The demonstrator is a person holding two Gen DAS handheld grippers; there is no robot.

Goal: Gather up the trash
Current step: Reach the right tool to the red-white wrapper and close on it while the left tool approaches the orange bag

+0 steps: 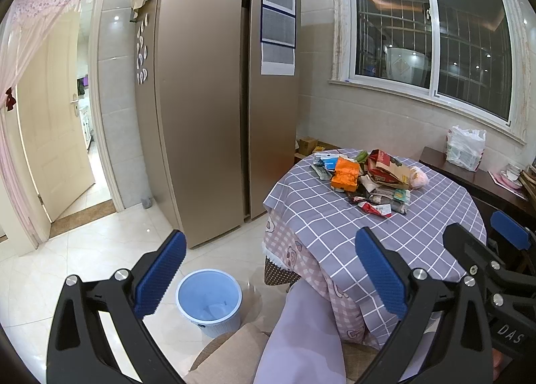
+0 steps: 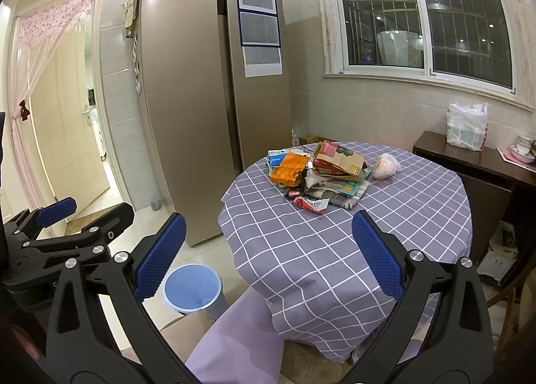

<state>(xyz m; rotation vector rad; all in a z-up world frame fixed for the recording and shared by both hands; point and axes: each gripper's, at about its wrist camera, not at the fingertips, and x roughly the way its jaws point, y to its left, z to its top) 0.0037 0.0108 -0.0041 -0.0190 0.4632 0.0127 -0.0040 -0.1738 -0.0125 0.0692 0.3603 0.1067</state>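
A pile of trash wrappers [image 1: 368, 179] lies on the far part of a round table with a purple checked cloth [image 1: 335, 216]; an orange packet [image 2: 289, 168] and a small red wrapper [image 2: 310, 204] are in it. A light blue waste bin [image 1: 209, 300] stands on the floor left of the table and also shows in the right wrist view [image 2: 192, 288]. My left gripper [image 1: 271, 280] is open and empty, held near the table's front edge. My right gripper [image 2: 268, 256] is open and empty, over the table's near side. Both are well short of the pile.
A tall gold fridge [image 1: 207, 99] stands behind the bin. A dark side table [image 2: 475, 163] with a white plastic bag [image 2: 467, 126] is at the right under the window. An open doorway [image 1: 53, 136] is at the left. A cushioned chair [image 1: 234, 350] is below my grippers.
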